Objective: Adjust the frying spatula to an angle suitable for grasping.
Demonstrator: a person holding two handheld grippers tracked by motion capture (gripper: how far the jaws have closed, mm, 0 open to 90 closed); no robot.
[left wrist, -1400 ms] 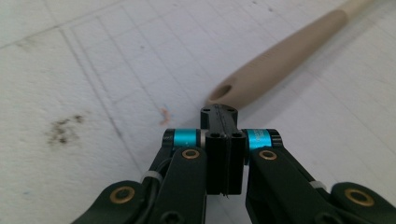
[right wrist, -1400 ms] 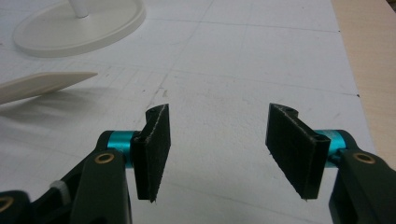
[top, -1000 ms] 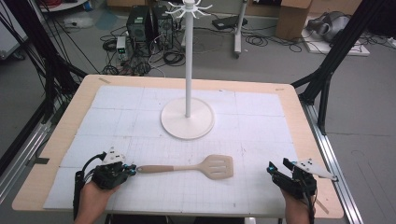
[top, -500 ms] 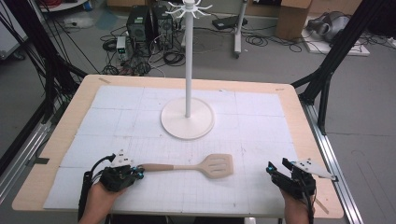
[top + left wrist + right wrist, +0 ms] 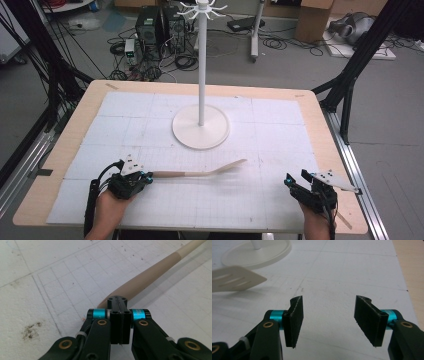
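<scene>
White mat: your work surface is a gridded white mat (image 5: 280, 150) on a pale wooden table (image 5: 65, 150), with a bare strip of wood showing on every side of the mat.
Open room: the right half of the mat, between the stand and your right hand, lies bare, and so does the strip along the near edge between your two hands.
Stand: a white hook stand (image 5: 201, 75) rises upright from a round base (image 5: 200, 135) at the middle of the mat, nearer the far edge than the near one. The base is well apart from both of your hands.
Spatula: the beige spatula (image 5: 200, 172) runs left to right in front of the base, apart from it. Its blade is tipped up on edge and raised off the mat; in the right gripper view the slotted blade (image 5: 234, 278) hangs above its own shadow.
Left gripper: your left gripper (image 5: 131, 181) sits near the mat's near-left corner, clenched on the butt end of the spatula handle (image 5: 140, 283), jaws pressed tight together around it.
Right gripper: your right gripper (image 5: 305, 186) rests near the near-right corner of the mat, just inside the mat's edge. Its jaws stand apart with nothing between them, well clear of the spatula blade.
</scene>
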